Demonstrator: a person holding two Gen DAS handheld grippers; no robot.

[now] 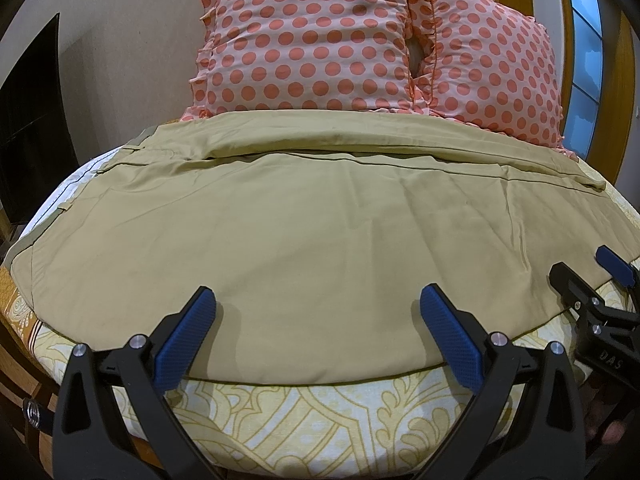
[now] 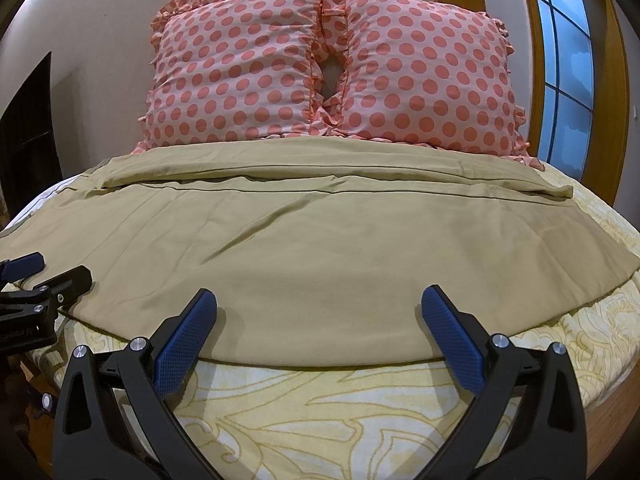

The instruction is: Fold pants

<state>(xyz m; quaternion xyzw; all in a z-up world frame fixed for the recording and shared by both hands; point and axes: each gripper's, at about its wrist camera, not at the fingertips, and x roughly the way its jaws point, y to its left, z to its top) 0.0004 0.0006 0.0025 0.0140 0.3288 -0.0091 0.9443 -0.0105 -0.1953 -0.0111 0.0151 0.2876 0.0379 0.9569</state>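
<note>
Tan pants (image 1: 304, 224) lie spread flat across the bed, waistband at the left, legs stacked lengthwise; they also show in the right wrist view (image 2: 320, 240). My left gripper (image 1: 318, 300) is open, its blue pads just above the near edge of the pants. My right gripper (image 2: 319, 302) is open too, over the same near edge further right. The right gripper also shows at the right edge of the left wrist view (image 1: 592, 276), and the left gripper at the left edge of the right wrist view (image 2: 44, 276).
The bed sheet (image 1: 320, 420) is yellow and white patterned. Two pink polka-dot pillows (image 2: 240, 72) (image 2: 428, 72) lean on the wall behind the pants. A window (image 2: 568, 80) is at the right, a dark doorway (image 2: 28, 128) at the left.
</note>
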